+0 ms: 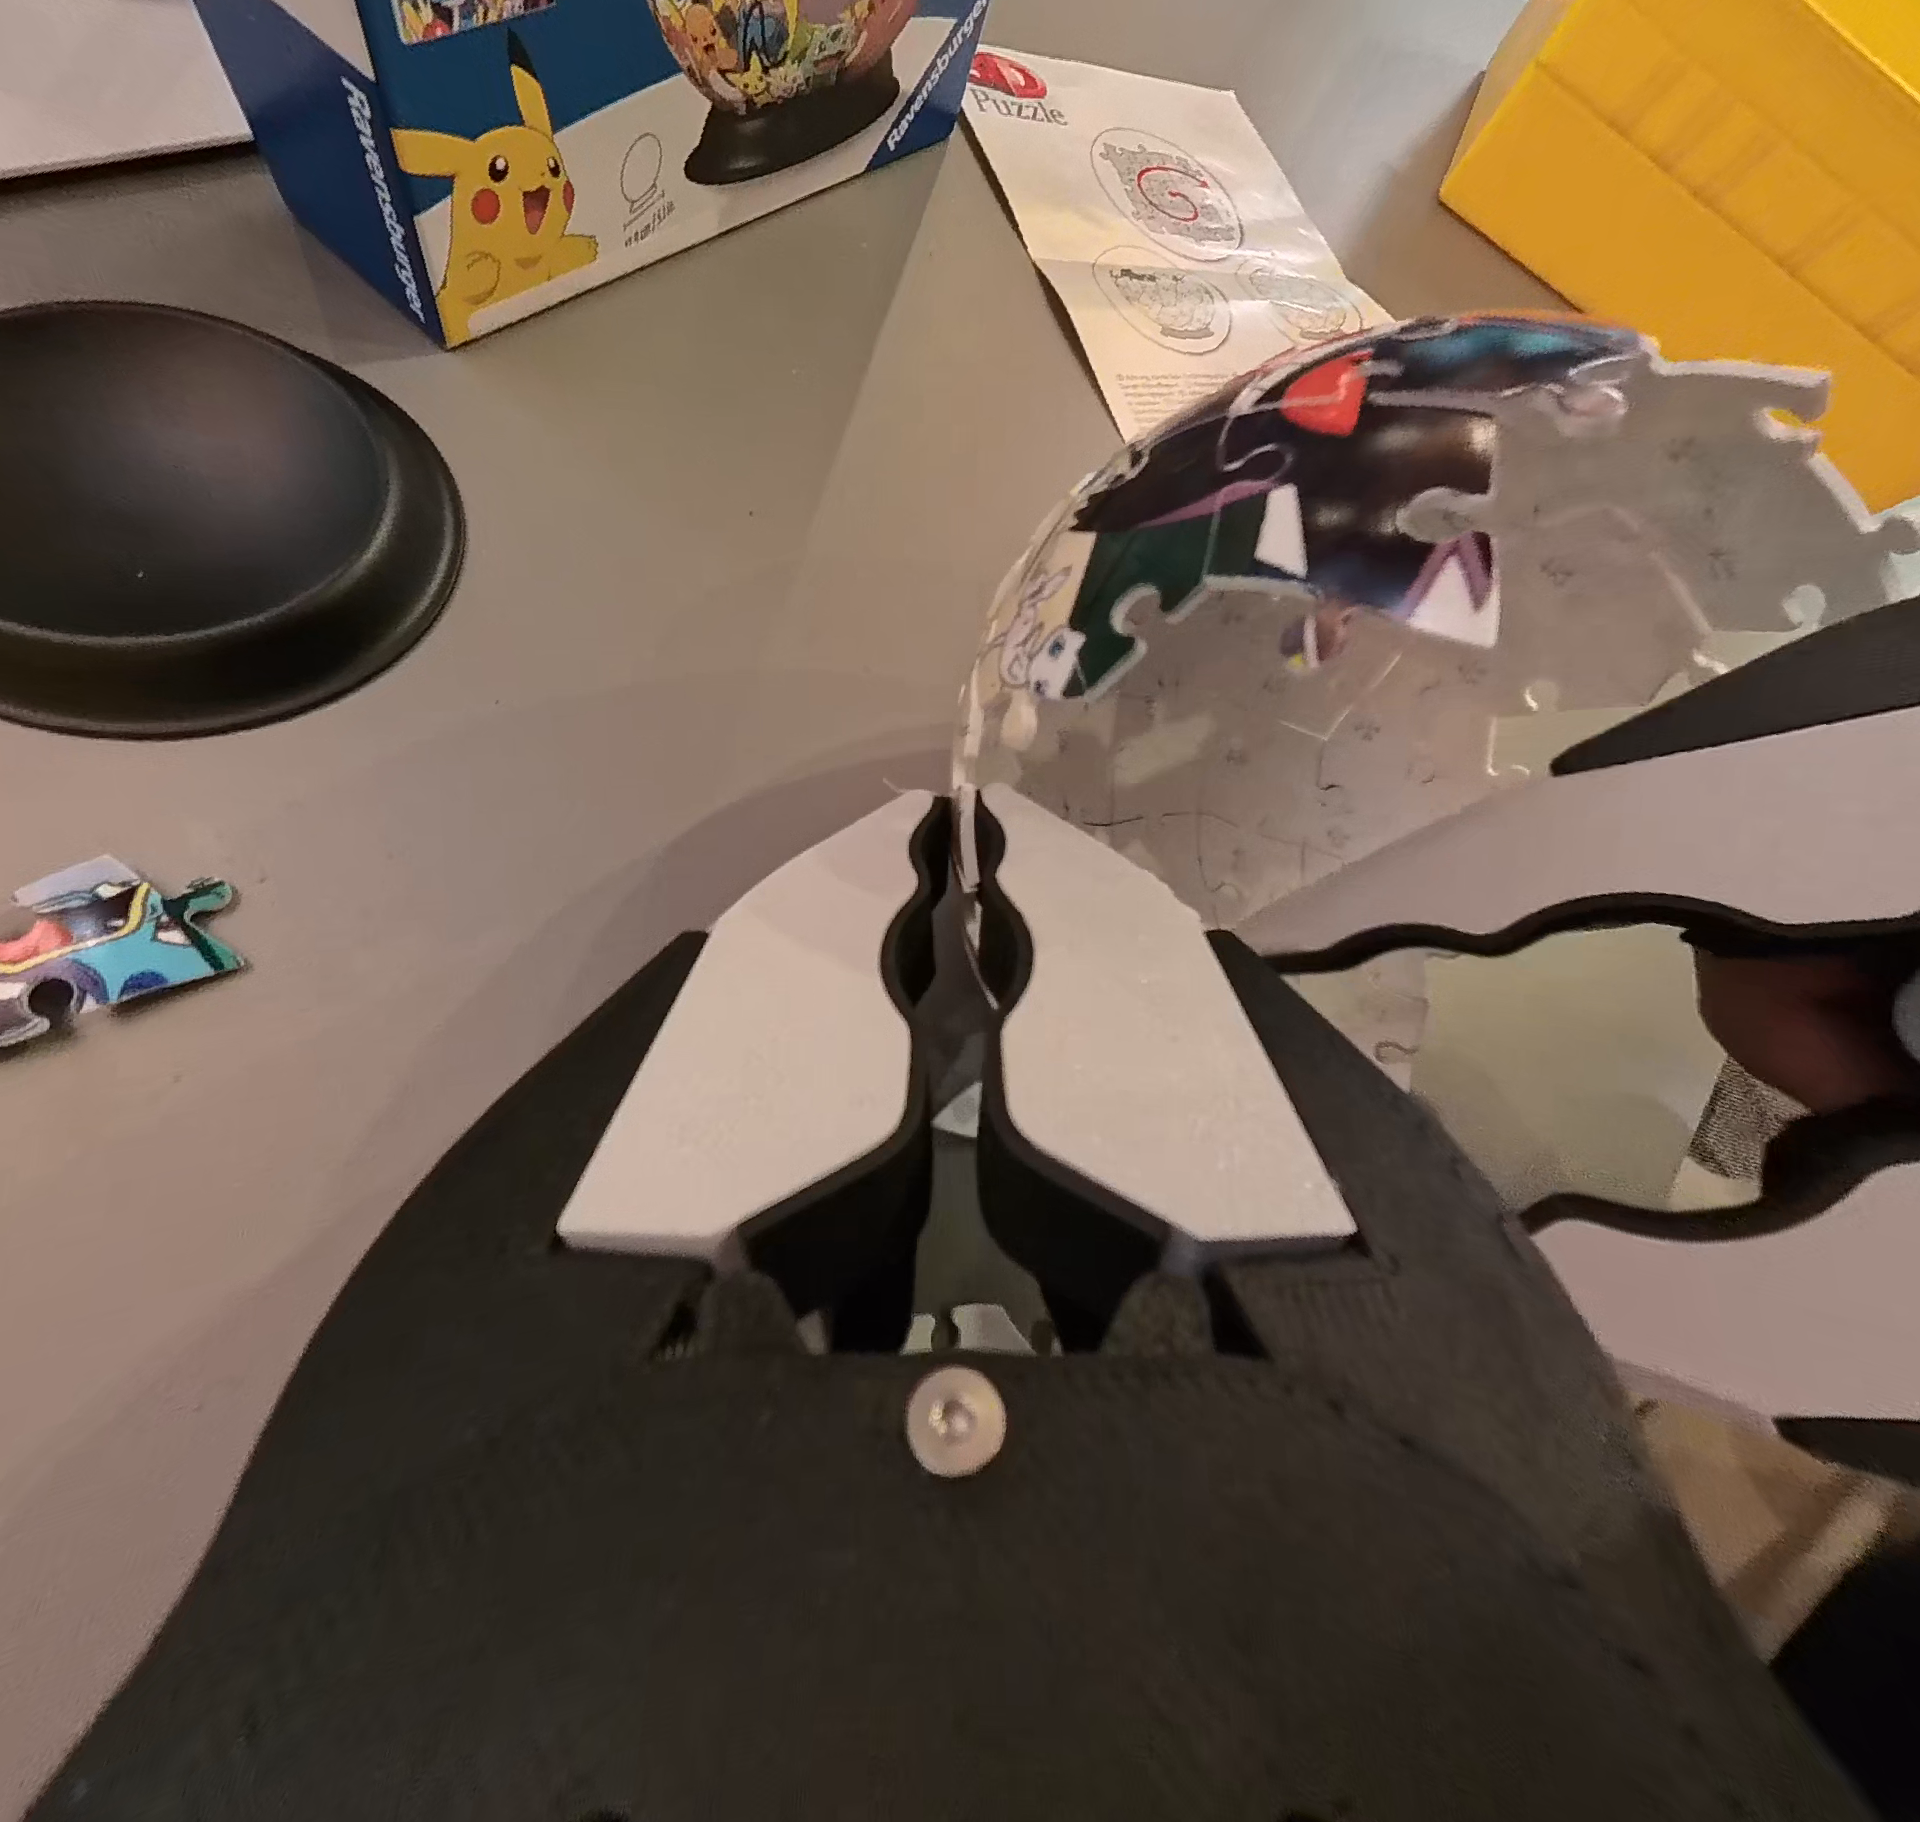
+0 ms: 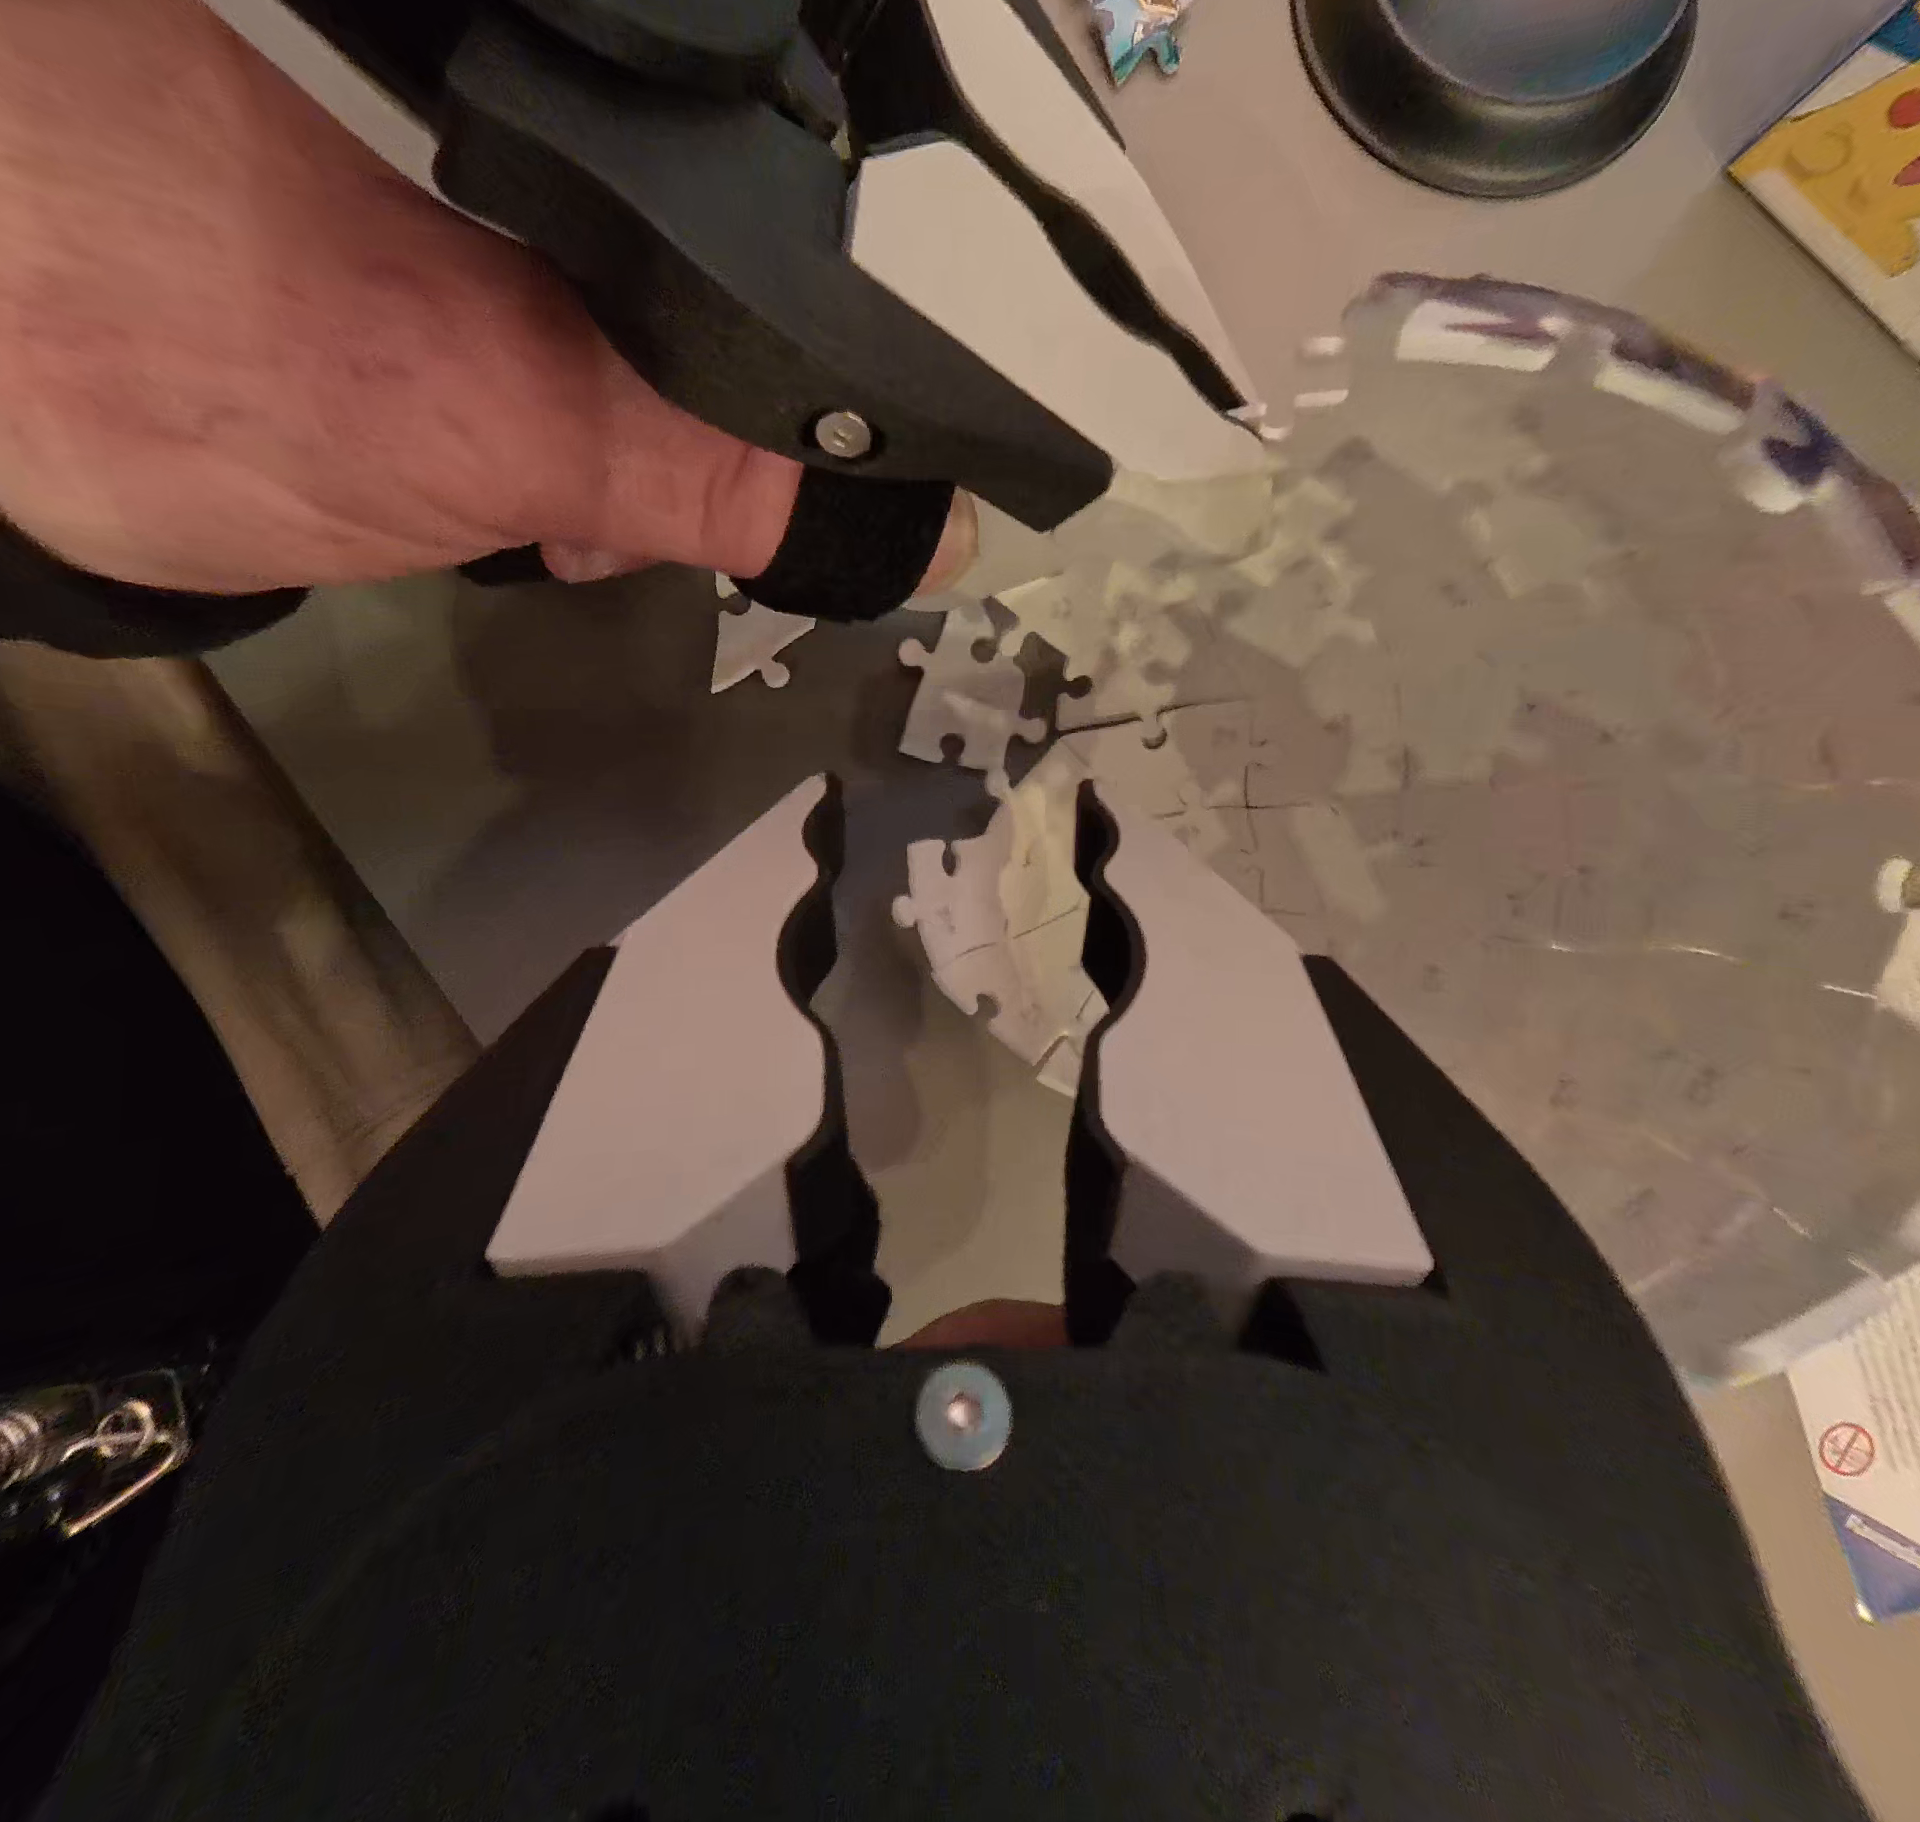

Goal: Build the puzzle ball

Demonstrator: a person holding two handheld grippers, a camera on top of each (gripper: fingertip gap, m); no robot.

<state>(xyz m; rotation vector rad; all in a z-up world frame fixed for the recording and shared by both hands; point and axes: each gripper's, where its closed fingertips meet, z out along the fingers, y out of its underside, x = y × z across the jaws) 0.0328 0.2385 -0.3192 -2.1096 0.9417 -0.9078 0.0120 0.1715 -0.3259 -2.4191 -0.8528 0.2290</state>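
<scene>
The half-built puzzle ball (image 1: 1299, 567) is held above the grey table (image 1: 675, 577), its rim clamped between the closed fingers of the left gripper (image 1: 964, 816). The right gripper (image 2: 956, 796) is seen with fingers apart, a white edge of the shell lying between them; contact cannot be told. One black ring stand (image 1: 208, 515) sits empty well to the left. One loose cluster of joined pieces (image 1: 104, 941) lies near it. One blue puzzle box (image 1: 582, 110), one instruction sheet (image 1: 1174, 214) and one yellow box (image 1: 1714, 162) stand behind. Two small pale pieces (image 2: 753, 645) are seen below the left hand (image 2: 312, 370).
</scene>
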